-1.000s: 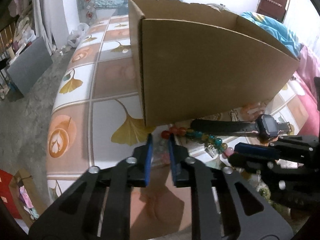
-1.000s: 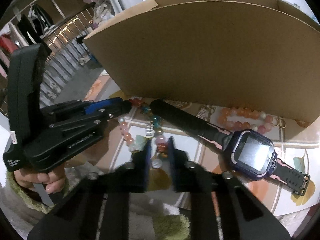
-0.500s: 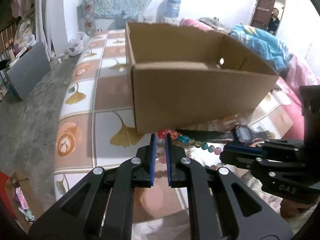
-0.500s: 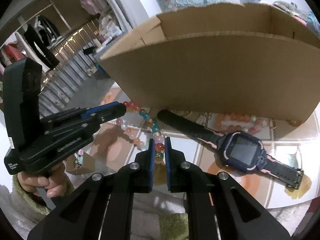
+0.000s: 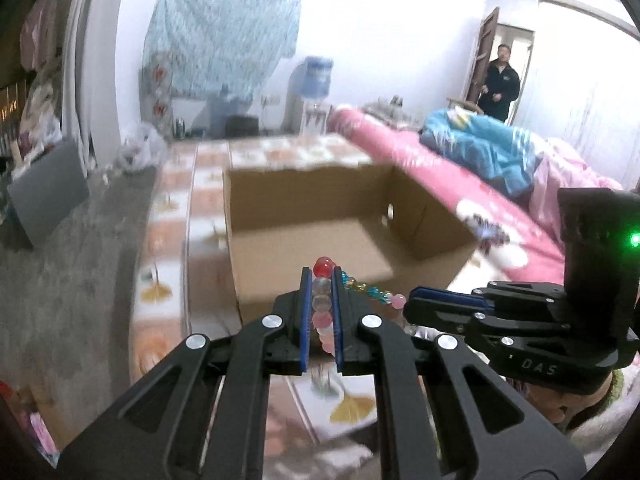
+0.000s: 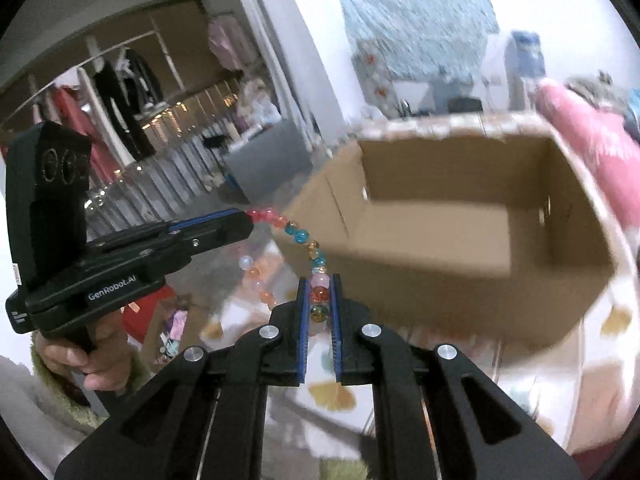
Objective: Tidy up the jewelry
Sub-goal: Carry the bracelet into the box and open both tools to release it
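Spanning both grippers, bead string (image 6: 298,236) pinched between fingers (image 5: 306,312)

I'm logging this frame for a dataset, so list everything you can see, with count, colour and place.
bead strand: one, multicoloured, hanging between both grippers, in front of the box
cardboard box: one, brown, open, nothing visible inside, on the tiled surface
tiled surface: one, peach and white with yellow leaves
bedding: pink and blue, right of the box
water dispenser: one, blue bottle, by the far wall
person: one, dark clothes, in the doorway
left gripper: black, shut on beads
right gripper: black, shut on beads
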A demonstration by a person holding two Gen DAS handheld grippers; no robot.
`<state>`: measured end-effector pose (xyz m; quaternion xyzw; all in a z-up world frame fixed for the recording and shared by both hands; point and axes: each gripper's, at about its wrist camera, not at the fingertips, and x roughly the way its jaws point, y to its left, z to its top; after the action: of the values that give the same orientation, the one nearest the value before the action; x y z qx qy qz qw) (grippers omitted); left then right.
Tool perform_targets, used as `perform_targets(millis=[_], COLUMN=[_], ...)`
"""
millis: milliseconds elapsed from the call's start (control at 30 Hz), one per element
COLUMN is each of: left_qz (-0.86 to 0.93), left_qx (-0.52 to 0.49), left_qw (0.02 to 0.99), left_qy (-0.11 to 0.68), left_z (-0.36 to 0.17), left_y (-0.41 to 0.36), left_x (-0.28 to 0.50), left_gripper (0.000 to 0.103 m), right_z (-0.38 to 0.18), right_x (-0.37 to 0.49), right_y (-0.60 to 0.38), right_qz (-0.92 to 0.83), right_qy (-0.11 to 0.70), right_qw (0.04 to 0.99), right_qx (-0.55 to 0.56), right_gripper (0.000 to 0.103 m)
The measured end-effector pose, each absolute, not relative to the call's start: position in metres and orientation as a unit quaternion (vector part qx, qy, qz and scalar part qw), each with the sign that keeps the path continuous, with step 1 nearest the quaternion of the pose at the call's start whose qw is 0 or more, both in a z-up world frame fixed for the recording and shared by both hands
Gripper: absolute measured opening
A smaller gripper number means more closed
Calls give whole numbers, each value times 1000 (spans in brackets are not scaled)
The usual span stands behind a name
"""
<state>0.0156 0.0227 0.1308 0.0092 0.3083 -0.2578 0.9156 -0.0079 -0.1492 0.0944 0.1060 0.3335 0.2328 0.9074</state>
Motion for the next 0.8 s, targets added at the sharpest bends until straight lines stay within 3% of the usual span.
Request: perform_targets(millis=[267,533,800], left_qz=[-255,-226,-201], left_qx=[39,88,123], left_qw=[903,859,833], left_qy=[343,451,500], left_z=[152,95,57], left_y=[-7,-39,-44], left_x=[116,222,257], left_gripper=[8,8,8], right_z=[116,48,-9], right_x=[114,240,297], right_y=[-176,-183,-176], right_qz=[262,237,202], right_qy=[395,534,608], right_qw=[868,776,721], right_qx=[151,237,264], right_gripper=[10,10,10])
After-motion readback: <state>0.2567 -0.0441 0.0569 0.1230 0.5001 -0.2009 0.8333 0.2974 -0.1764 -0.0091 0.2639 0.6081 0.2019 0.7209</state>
